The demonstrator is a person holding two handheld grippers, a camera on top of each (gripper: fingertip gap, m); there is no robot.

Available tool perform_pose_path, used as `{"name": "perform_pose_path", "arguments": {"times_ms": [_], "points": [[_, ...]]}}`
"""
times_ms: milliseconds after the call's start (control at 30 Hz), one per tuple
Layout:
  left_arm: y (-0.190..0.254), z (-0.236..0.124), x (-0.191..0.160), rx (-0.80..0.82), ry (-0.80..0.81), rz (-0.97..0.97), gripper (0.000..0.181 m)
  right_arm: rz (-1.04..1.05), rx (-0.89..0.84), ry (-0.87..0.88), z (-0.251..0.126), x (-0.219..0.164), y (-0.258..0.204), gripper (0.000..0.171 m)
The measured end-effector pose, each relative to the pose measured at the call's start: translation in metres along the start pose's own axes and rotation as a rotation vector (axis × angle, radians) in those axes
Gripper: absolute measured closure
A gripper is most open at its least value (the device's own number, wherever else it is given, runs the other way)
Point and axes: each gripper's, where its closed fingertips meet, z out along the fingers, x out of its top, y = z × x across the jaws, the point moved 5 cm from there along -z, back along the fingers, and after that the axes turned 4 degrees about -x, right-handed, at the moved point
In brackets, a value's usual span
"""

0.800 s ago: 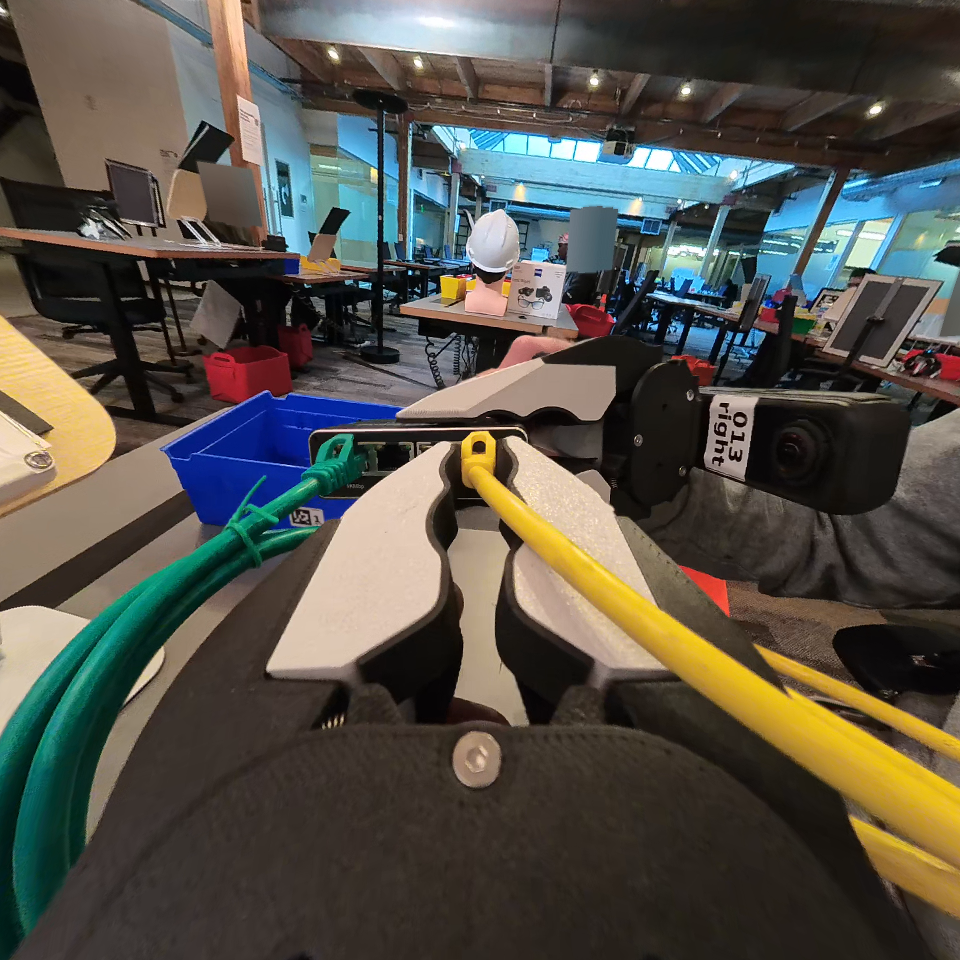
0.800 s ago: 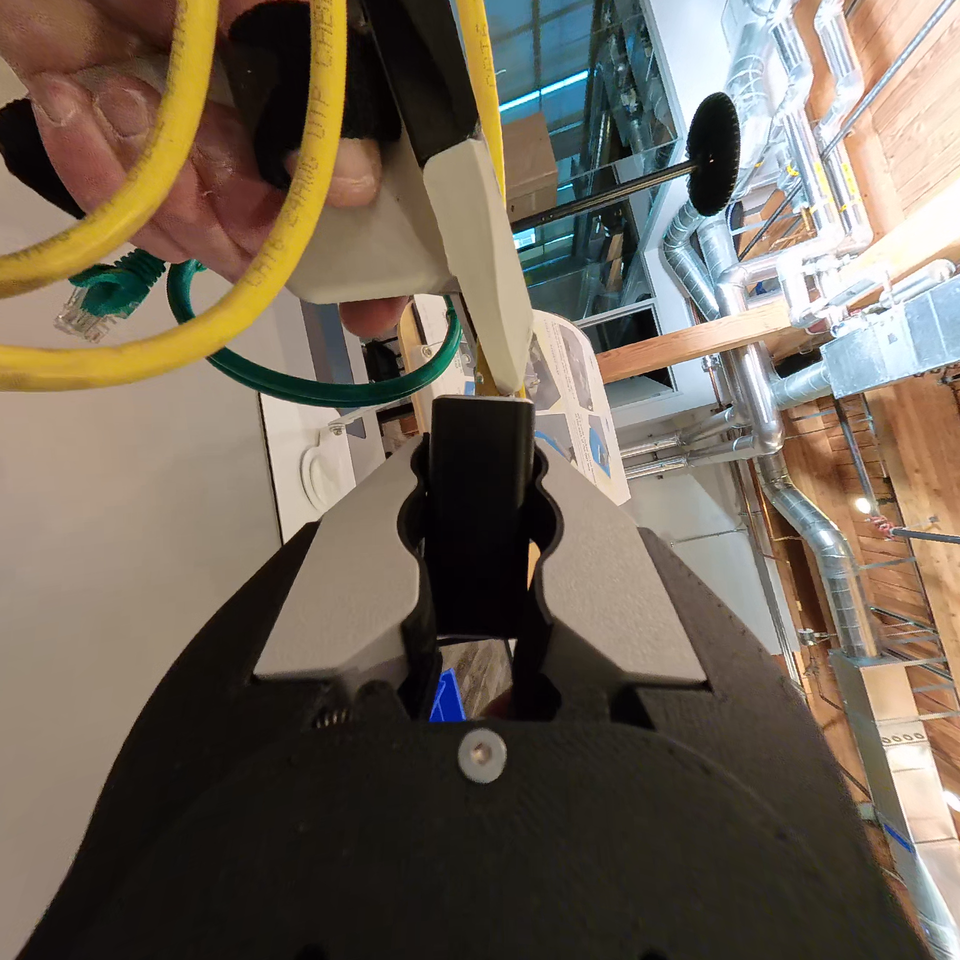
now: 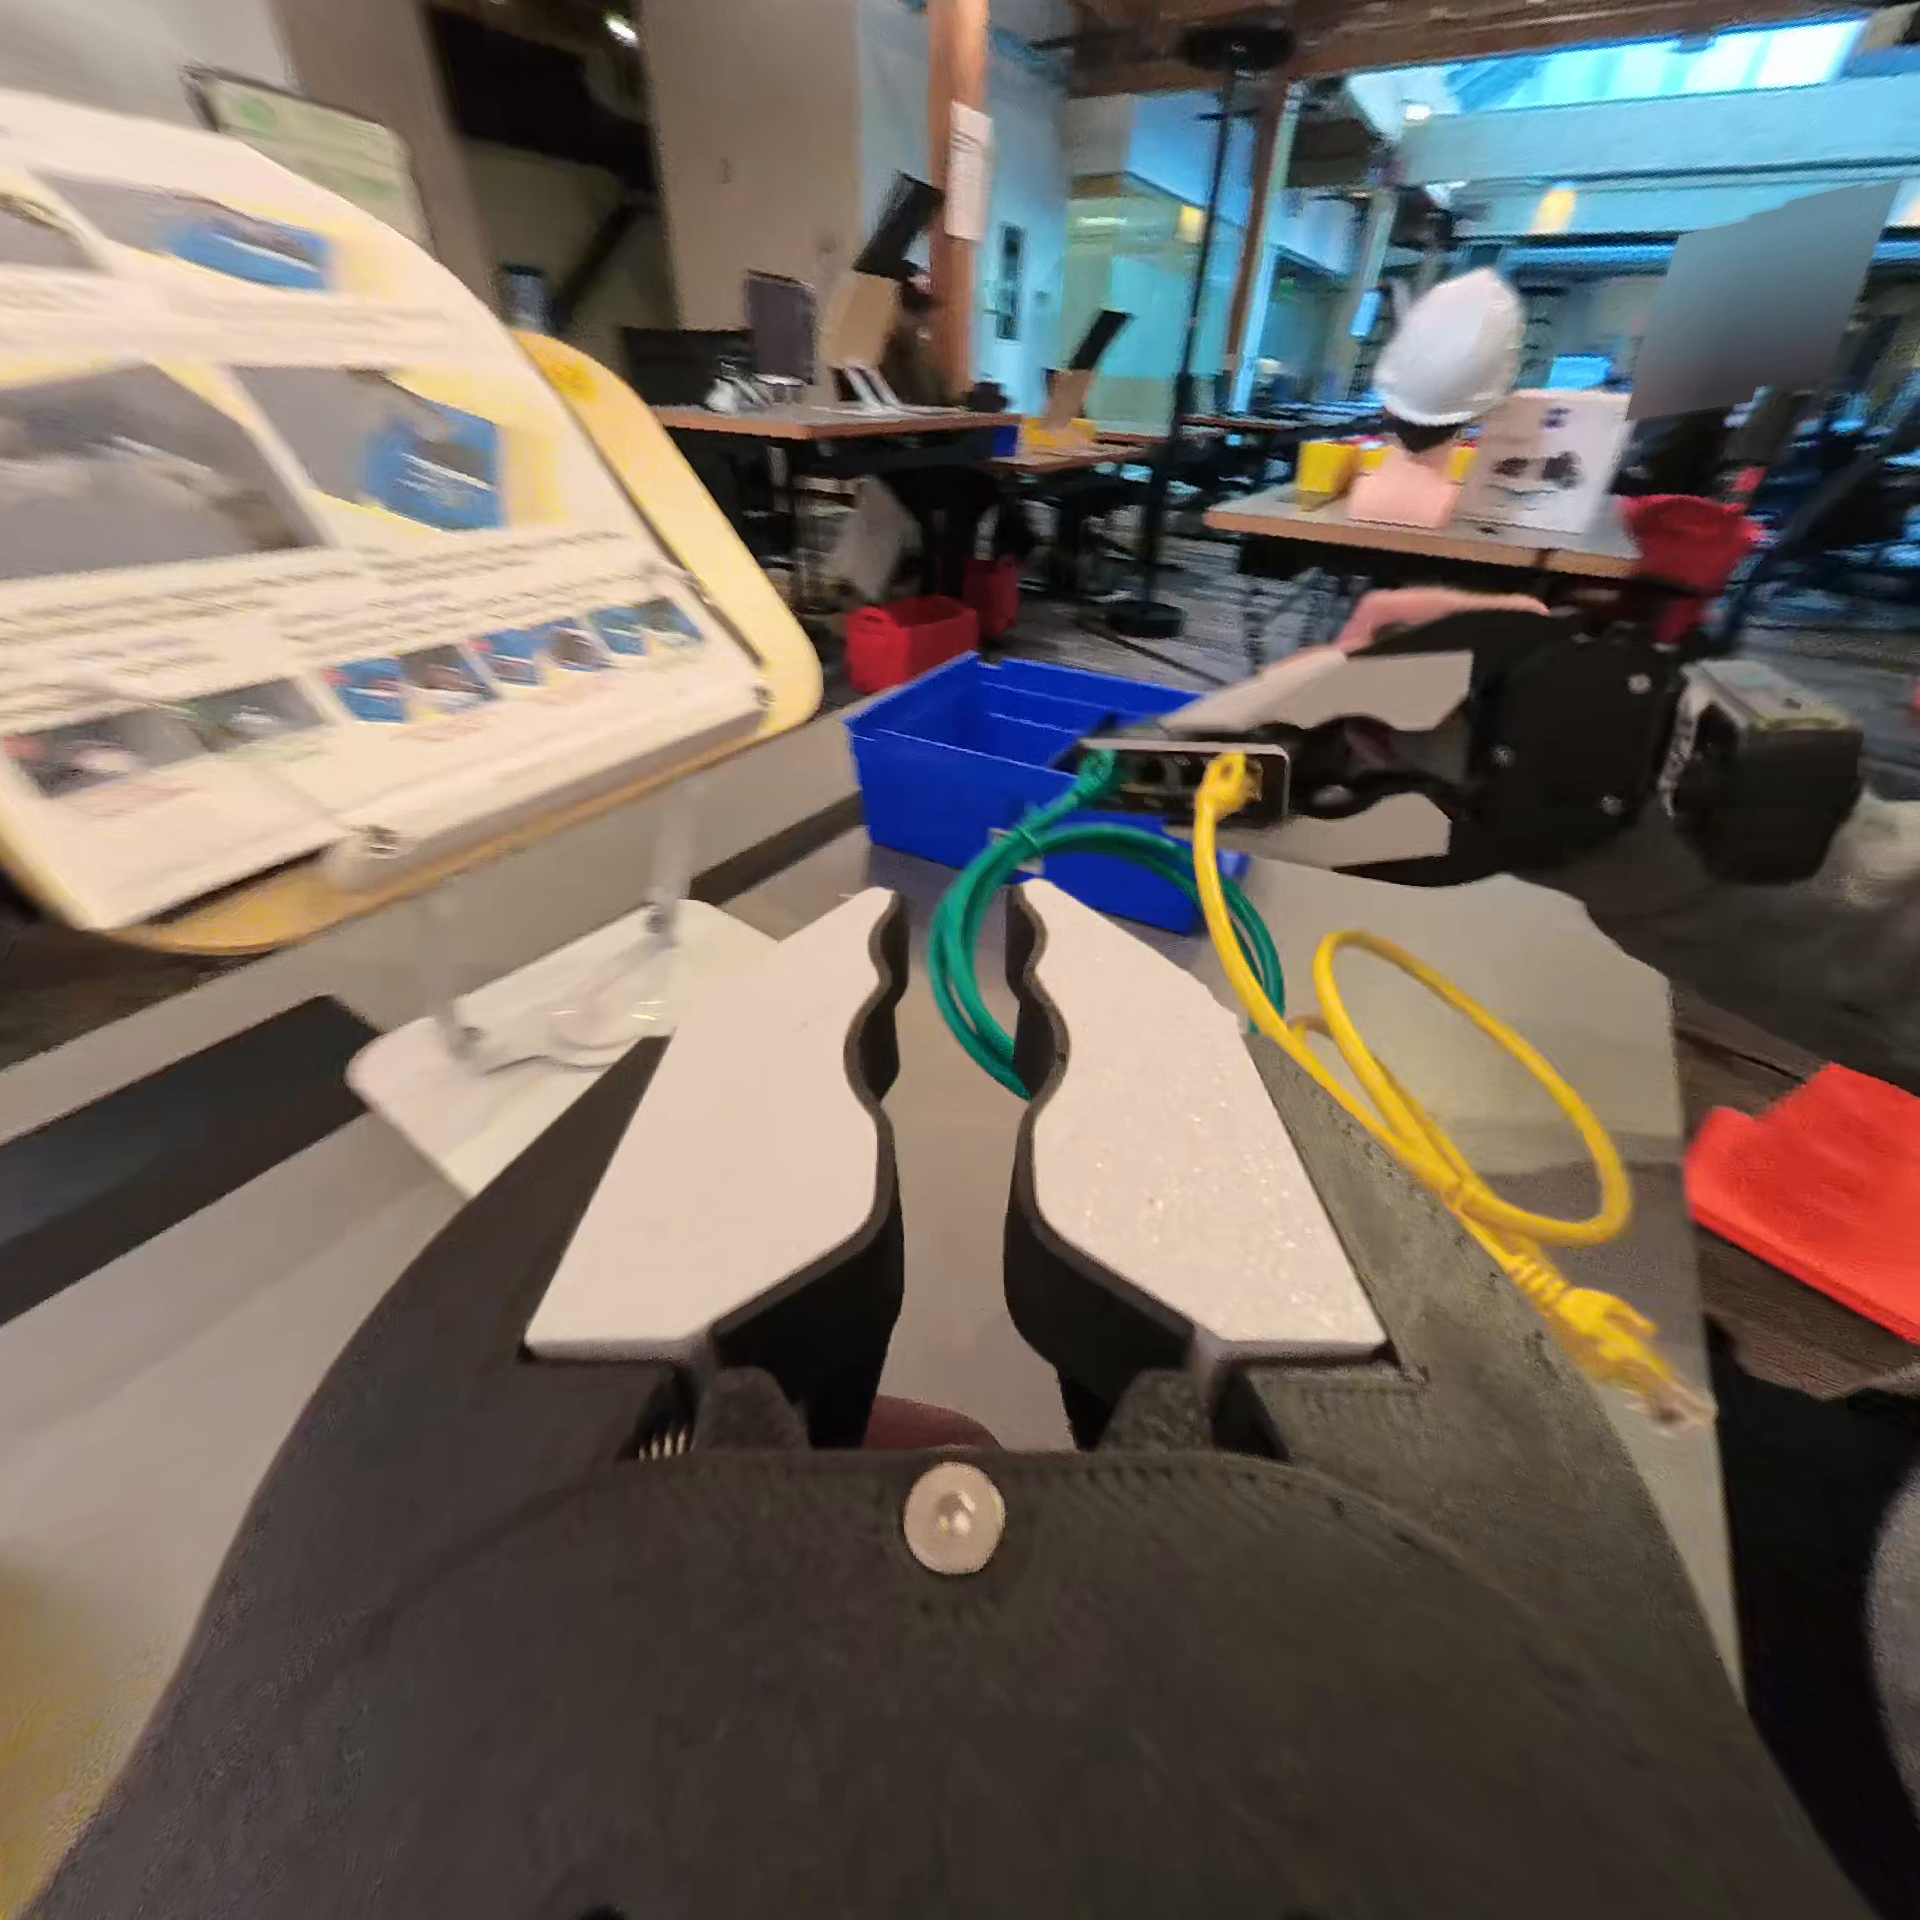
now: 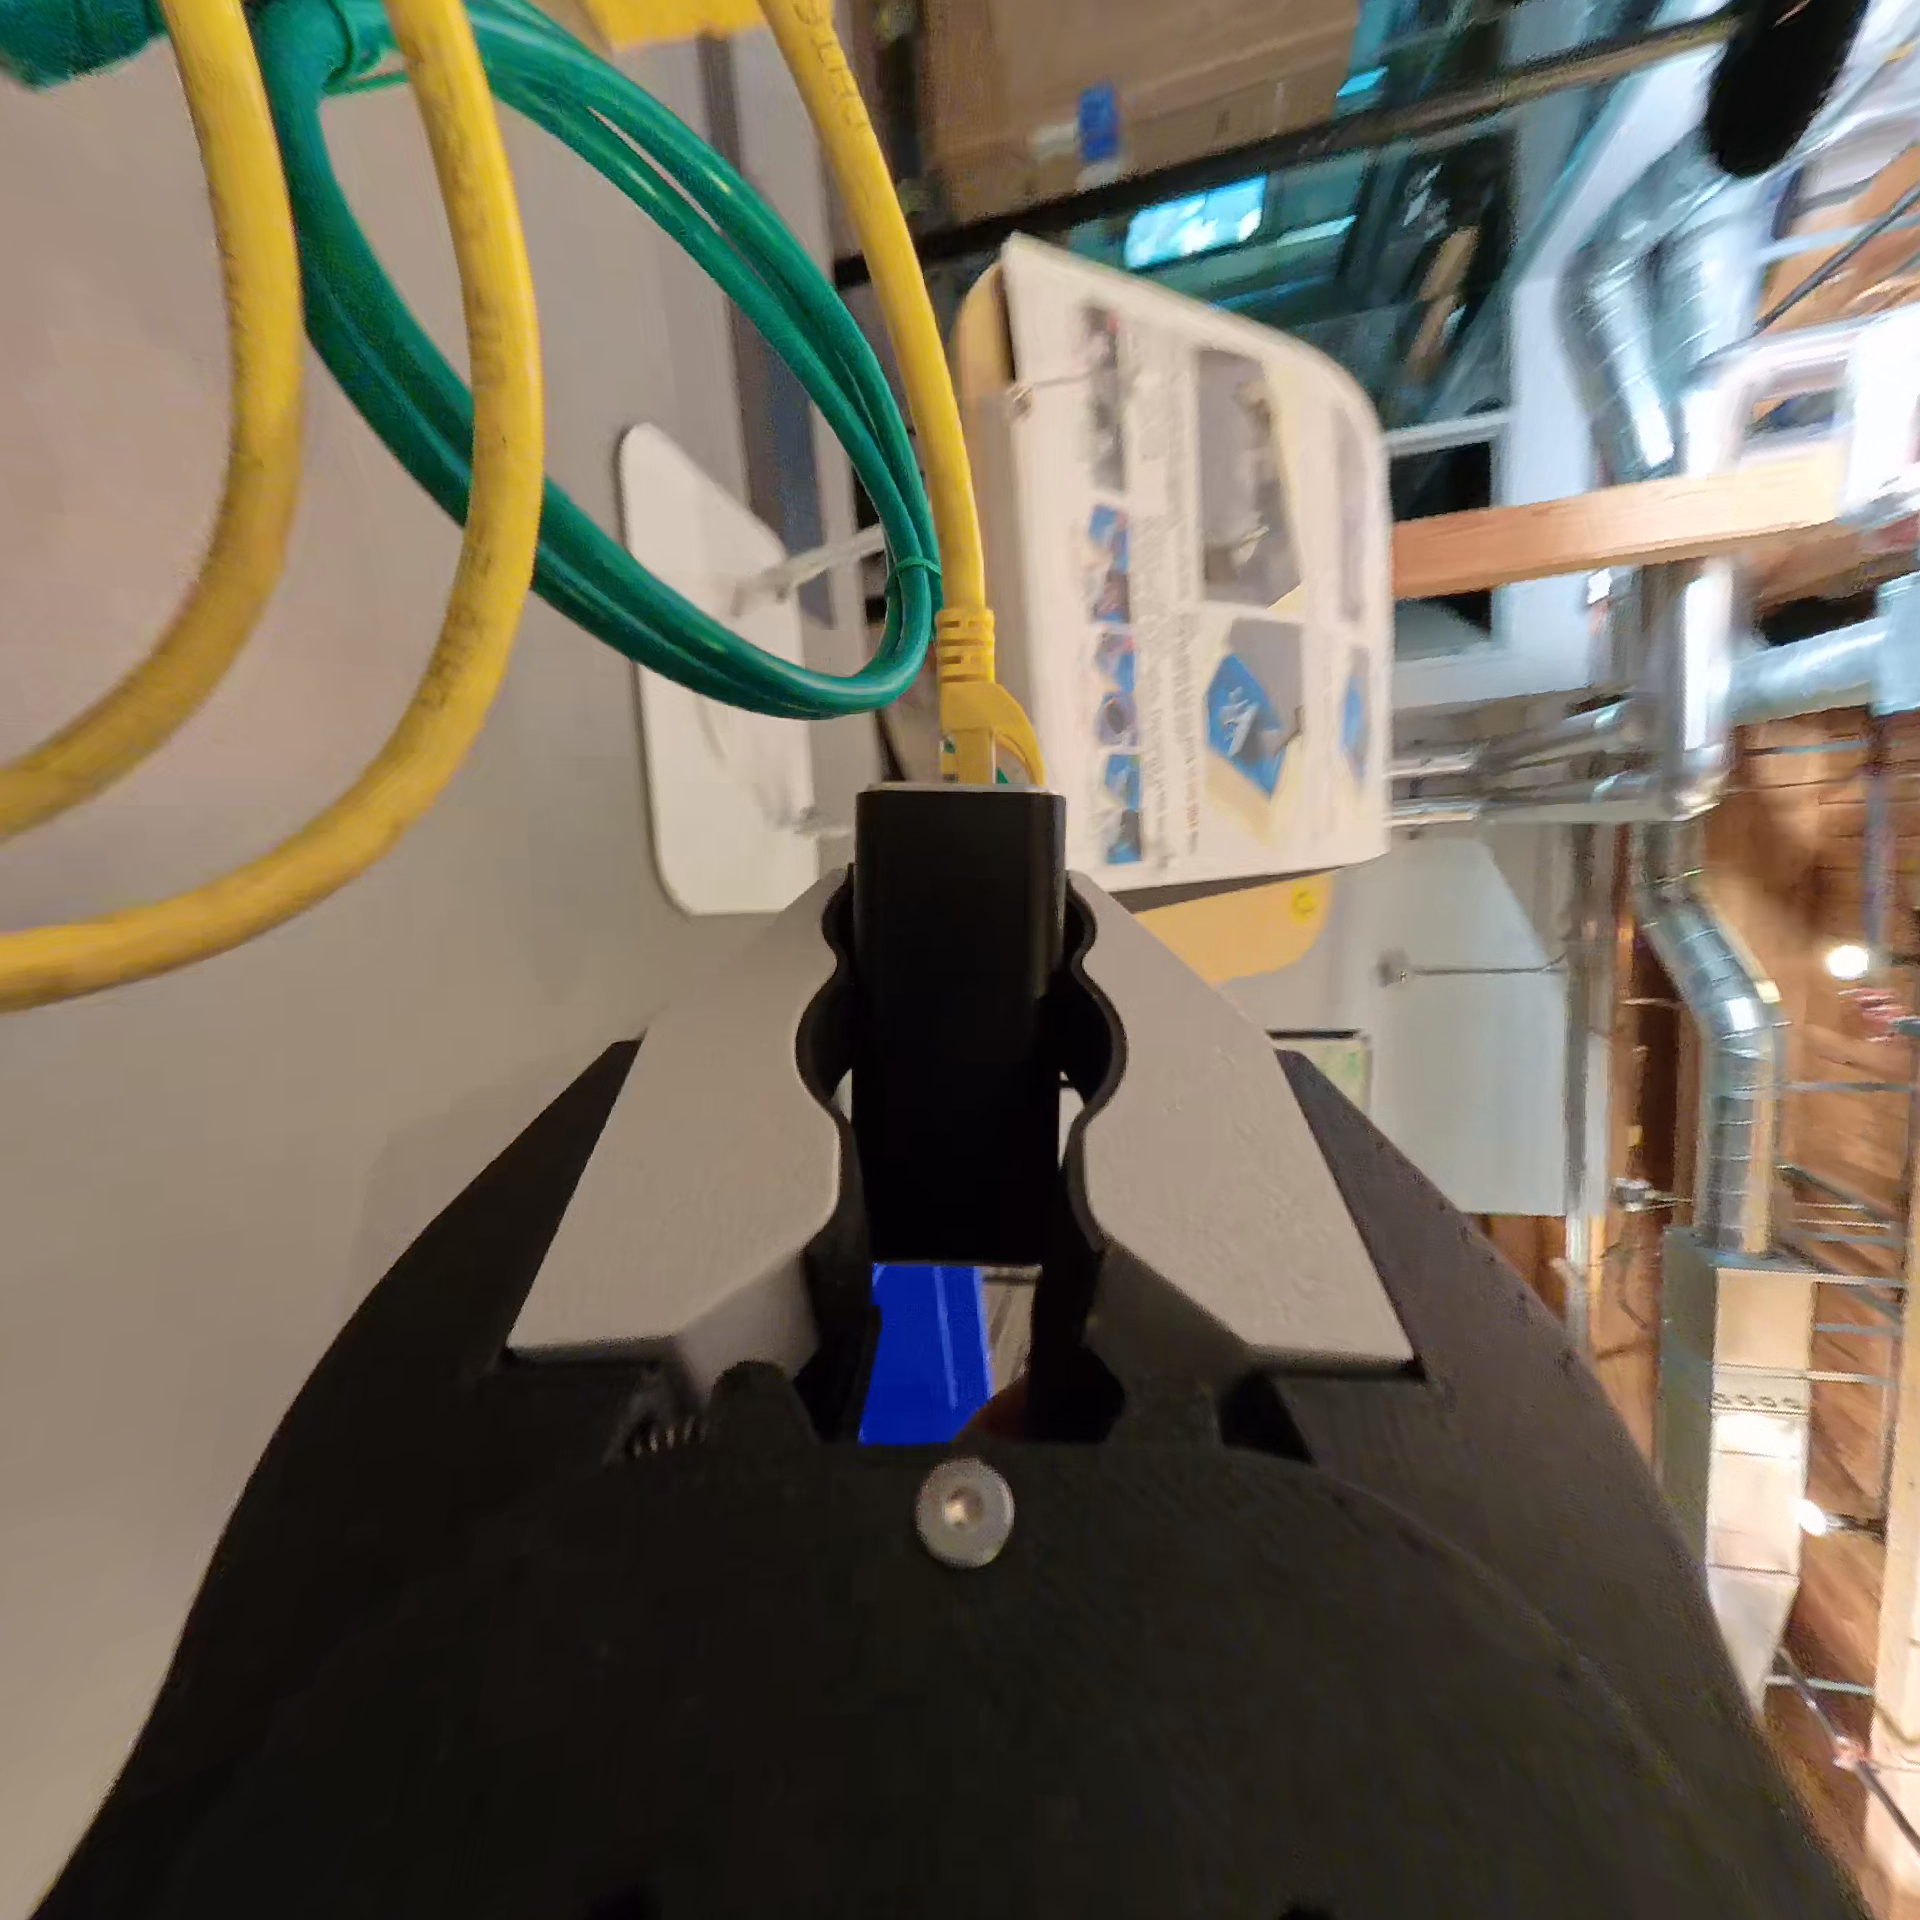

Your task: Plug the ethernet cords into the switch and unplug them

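Gripping the black switch [image 4: 961, 997], right tongs [image 4: 961, 914]; cords plugged in

Your left wrist view sits upright, back from the switch [image 3: 1184, 774], looking across the tabletop [image 3: 1455, 997] at its port side. Your right wrist view is rolled sideways, tight behind the switch [image 4: 961, 1029], looking past it. Both views share the switch, the yellow cord [image 3: 1226, 904] [image 4: 935, 416], the green cord [image 3: 966, 935] [image 4: 623, 312] and the sign stand [image 3: 312, 582] [image 4: 1174, 582].
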Motion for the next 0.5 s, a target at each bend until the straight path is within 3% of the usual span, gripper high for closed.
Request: {"name": "perform_pose_path", "arguments": {"times_ms": [100, 200, 367, 500], "points": [[0.006, -0.010, 0.021, 0.093, -0.044, 0.139, 0.159, -0.008, 0.059, -0.061, 0.003, -0.007, -0.014, 0.140], [0.047, 0.020, 0.027, 0.045, -0.146, 0.295, 0.154, 0.001, 0.136, -0.144, 0.009, -0.010, -0.024, 0.139], [0.083, 0.096, -0.024, 0.030, -0.477, 0.590, 0.144, -0.036, 0.240, -0.194, 0.011, 0.000, -0.038, 0.139], [0.088, 0.125, -0.067, -0.017, -0.627, 0.672, 0.144, -0.008, 0.316, -0.180, 0.002, 0.011, -0.044, 0.140]]}}
